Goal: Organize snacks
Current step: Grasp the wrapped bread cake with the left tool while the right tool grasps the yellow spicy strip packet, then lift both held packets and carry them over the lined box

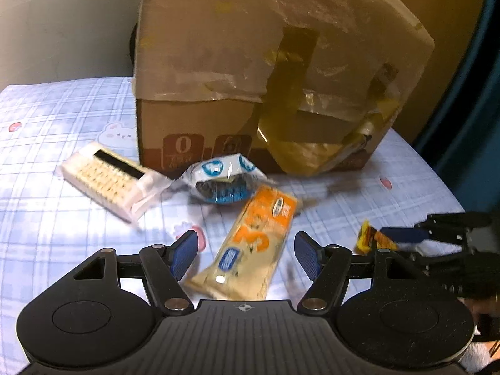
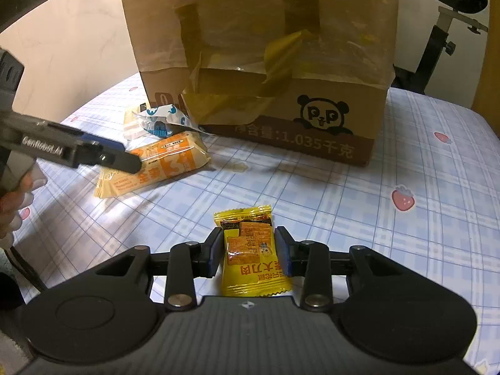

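- Right tool (image 2: pixel 249 251): clamped on a small yellow foil snack packet (image 2: pixel 250 250), above the blue plaid sheet (image 2: pixel 390 250).
- Left tool (image 1: pixel 243 254): jaws apart, straddling a long orange-and-cream biscuit packet (image 1: pixel 253 247) lying before the taped brown cardboard box (image 1: pixel 275 72).

Box (image 1: pixel 250 62): upper centre of the left wrist view, on the bed (image 1: pixel 62 156).
Wafer pack (image 1: pixel 109 178): left, before the box.
Round snack (image 1: pixel 223 178): centre, against the box.
Long packet (image 1: pixel 250 250): lower centre, before the round snack.
Small packet (image 2: pixel 253 250): lower centre of the right wrist view, apart from the rest.
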Demonstrator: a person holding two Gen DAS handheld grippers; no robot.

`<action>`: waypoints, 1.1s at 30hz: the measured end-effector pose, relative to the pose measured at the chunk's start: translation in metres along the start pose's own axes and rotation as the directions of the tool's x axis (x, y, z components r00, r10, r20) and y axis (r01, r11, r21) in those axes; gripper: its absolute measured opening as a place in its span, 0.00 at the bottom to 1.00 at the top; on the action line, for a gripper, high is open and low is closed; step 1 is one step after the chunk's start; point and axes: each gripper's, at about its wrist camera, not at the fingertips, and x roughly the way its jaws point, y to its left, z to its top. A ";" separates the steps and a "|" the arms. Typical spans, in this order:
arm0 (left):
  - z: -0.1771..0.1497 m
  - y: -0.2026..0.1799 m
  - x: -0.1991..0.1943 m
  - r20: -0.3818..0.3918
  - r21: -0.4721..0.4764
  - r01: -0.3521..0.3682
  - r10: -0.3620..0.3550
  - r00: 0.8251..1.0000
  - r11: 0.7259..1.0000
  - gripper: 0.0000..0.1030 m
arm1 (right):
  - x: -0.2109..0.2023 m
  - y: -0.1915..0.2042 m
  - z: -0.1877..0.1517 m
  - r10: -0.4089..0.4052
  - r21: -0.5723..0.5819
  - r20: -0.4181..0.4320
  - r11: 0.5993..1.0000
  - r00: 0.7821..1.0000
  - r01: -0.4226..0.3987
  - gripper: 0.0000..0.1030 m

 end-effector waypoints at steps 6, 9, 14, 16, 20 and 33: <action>0.005 -0.009 0.023 -0.026 0.066 -0.057 0.059 0.998 0.996 0.68 | 0.001 0.000 -0.001 -0.004 0.009 0.004 1.000 1.000 0.004 0.37; 0.001 -0.012 0.025 -0.015 0.071 -0.070 0.071 0.997 0.995 0.64 | 0.001 -0.001 -0.001 -0.004 0.015 0.007 1.000 1.000 0.003 0.37; -0.011 -0.019 0.016 0.002 0.102 -0.062 0.062 0.998 0.993 0.45 | 0.000 -0.001 -0.001 -0.003 0.018 0.005 1.000 1.000 0.003 0.37; -0.016 -0.020 0.011 0.001 0.099 -0.057 0.057 0.998 0.993 0.44 | 0.000 -0.001 -0.001 -0.004 0.021 0.005 1.000 1.000 0.004 0.37; -0.027 -0.017 -0.003 0.002 0.070 -0.041 0.041 0.999 0.997 0.43 | -0.004 -0.002 -0.004 -0.004 0.034 0.005 0.999 1.000 0.004 0.37; -0.033 -0.011 -0.044 0.087 -0.007 -0.036 0.036 0.996 0.999 0.38 | -0.021 -0.007 -0.002 -0.021 0.061 0.034 0.998 0.999 0.019 0.36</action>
